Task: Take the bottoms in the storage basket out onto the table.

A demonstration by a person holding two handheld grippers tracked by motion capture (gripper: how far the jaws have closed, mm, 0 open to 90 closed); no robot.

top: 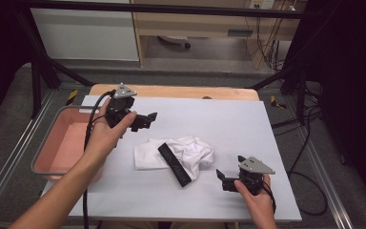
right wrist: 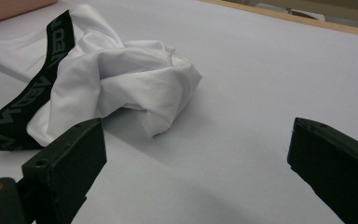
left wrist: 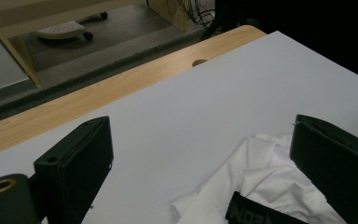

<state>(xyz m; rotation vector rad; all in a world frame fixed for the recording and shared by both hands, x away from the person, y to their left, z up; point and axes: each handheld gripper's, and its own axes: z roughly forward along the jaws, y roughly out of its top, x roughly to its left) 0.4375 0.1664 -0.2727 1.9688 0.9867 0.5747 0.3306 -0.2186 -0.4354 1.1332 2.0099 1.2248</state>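
Near the middle of the matte white table top lies a crumpled white garment, soft thin fabric bunched into rounded folds, with a flat black elastic waistband running diagonally across it; pale grey lettering is woven into the band, too skewed to read. Just beyond the garment's far-left side, the left gripper is held above the surface in the person's left hand, its 2 blocky black jaws spread wide with nothing between them; in the left gripper view the white cloth sits low between the jaws, clear of both. At the garment's near-right side, the right gripper hangs close to the table in the right hand, jaws likewise wide apart and empty; the right gripper view shows the bunched cloth and the band ahead and to the left, near the left jaw but not touching it. Each gripper carries a grey 3-cornered plate on top. Left of the table top sits a shallow rectangular tray with a pinkish floor and rounded grey rim. A strip of light wood edges the far side.
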